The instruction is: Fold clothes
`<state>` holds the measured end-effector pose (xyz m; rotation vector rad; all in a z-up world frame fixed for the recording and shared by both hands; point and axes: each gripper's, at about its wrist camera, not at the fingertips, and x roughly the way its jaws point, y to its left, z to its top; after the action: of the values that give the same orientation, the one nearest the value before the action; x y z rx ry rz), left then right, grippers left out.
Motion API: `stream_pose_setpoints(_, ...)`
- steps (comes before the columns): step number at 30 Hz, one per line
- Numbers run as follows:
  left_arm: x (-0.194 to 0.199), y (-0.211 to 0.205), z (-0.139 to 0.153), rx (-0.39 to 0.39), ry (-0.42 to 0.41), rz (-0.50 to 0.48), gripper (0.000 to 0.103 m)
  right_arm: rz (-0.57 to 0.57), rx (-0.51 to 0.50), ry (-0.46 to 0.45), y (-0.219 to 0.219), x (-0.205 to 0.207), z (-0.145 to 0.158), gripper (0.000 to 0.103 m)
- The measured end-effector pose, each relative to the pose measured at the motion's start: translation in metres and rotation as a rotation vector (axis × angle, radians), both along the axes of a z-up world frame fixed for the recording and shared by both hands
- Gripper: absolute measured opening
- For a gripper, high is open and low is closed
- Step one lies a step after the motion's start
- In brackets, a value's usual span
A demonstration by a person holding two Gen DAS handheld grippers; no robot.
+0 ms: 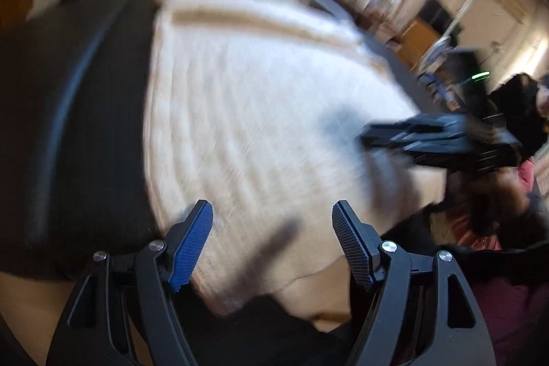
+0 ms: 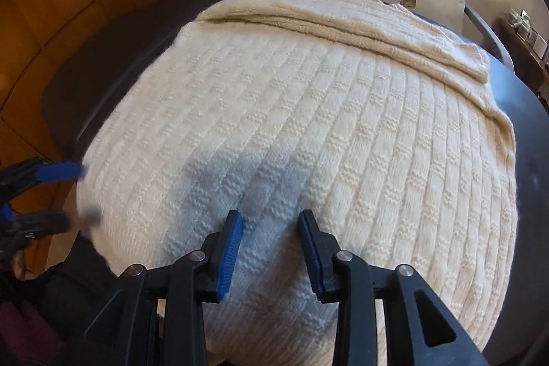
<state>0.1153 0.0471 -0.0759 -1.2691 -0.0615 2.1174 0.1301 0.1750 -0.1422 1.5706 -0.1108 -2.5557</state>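
Item: one cream cable-and-rib knitted sweater [image 2: 308, 112], spread flat on a dark round tabletop [image 2: 113, 57]. It covers most of the surface; a thicker folded band, seemingly a sleeve or hem, runs across its far edge near the cushions. The near edge hangs at the tabletop's rim just below your tools.

Left tool [image 1: 272, 242]: jaws wide apart, nothing between them, poised over the sweater's near corner. This view is smeared with blur, so contact with the knit cannot be judged.

Right tool [image 2: 271, 249]: jaws partly apart, empty, hovering just above the knit at its near-middle edge; its shadow falls on the fabric directly ahead.

Handling notes for you: the step in hand looks like taking hold of the near edge for the next fold.
- Set both tools well apart along that edge so the fold lifts evenly.
- Pinch all the edge's thickness; loose knit stretches and slips.
- Steady the left hand before closing.
- Carry the edge low and level toward the far band, keeping ribs parallel.
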Motion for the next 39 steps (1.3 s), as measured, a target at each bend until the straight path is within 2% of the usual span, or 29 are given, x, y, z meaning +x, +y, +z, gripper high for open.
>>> stream_pose_setpoints(3,-0.004,-0.014,-0.002,0.059,-0.041,0.026,0.075,-0.037,-0.052,-0.010,0.014,0.006,0.008,0.034)
stream_pose_setpoints(6,-0.001,-0.026,0.009,0.090,-0.020,0.069,0.075,-0.085,-0.078,0.019,0.033,0.018,0.024,0.034)
stream_pose_setpoints(8,-0.002,-0.031,0.017,0.132,0.002,0.083,0.075,-0.144,-0.065,0.008,0.054,0.028,0.025,0.034)
stream_pose_setpoints(10,-0.005,-0.029,0.019,0.138,0.006,0.076,0.075,-0.202,-0.051,-0.010,0.075,0.038,0.023,0.034)
stream_pose_setpoints(11,-0.008,-0.024,0.016,0.102,0.004,0.073,0.075,-0.230,-0.043,-0.030,0.084,0.044,0.017,0.034)
stream_pose_setpoints(13,-0.015,-0.016,-0.003,0.029,-0.050,0.061,0.074,-0.275,-0.027,-0.064,0.100,0.053,0.005,0.033)
stream_pose_setpoints(14,-0.013,-0.016,-0.003,0.045,-0.020,0.061,0.075,-0.283,-0.044,-0.052,0.106,0.058,0.001,0.033)
stream_pose_setpoints(18,-0.012,-0.021,0.009,0.047,-0.024,0.088,0.075,-0.329,-0.104,-0.048,0.125,0.074,0.007,0.032)
stream_pose_setpoints(20,-0.013,-0.018,0.019,0.051,0.010,0.083,0.075,-0.358,-0.128,-0.047,0.133,0.081,0.011,0.034)
stream_pose_setpoints(22,-0.013,-0.010,0.028,0.029,0.062,0.075,0.075,-0.350,-0.109,-0.054,0.133,0.087,0.014,0.034)
stream_pose_setpoints(23,-0.015,-0.004,0.026,0.022,0.057,0.050,0.075,-0.344,-0.094,-0.073,0.131,0.090,0.012,0.034)
stream_pose_setpoints(25,-0.022,0.012,0.007,-0.090,0.006,0.031,0.075,-0.337,-0.086,-0.118,0.128,0.094,0.002,0.033)
stream_pose_setpoints(26,-0.021,0.016,-0.001,-0.126,0.028,0.022,0.075,-0.336,-0.090,-0.116,0.130,0.098,0.000,0.033)
stream_pose_setpoints(27,-0.015,0.018,0.003,-0.128,0.063,0.007,0.075,-0.343,-0.115,-0.106,0.134,0.101,0.001,0.033)
stream_pose_setpoints(30,-0.017,0.020,0.018,-0.080,0.065,-0.003,0.075,-0.384,-0.221,-0.043,0.150,0.104,0.018,0.034)
stream_pose_setpoints(33,-0.028,0.029,0.029,-0.061,0.097,0.001,0.075,-0.405,-0.190,0.037,0.161,0.088,0.038,0.034)
stream_pose_setpoints(34,-0.033,0.033,0.030,-0.070,0.115,0.008,0.075,-0.405,-0.191,0.031,0.164,0.078,0.035,0.034)
stream_pose_setpoints(36,-0.045,0.039,0.017,-0.096,0.076,0.000,0.075,-0.407,-0.213,-0.020,0.168,0.061,0.018,0.034)
stream_pose_setpoints(37,-0.050,0.037,0.007,-0.124,0.046,0.013,0.075,-0.410,-0.234,-0.064,0.169,0.056,0.001,0.031)
stream_pose_setpoints(39,-0.045,0.035,0.003,-0.139,0.078,-0.006,0.075,-0.457,-0.254,-0.080,0.180,0.063,-0.010,0.016)
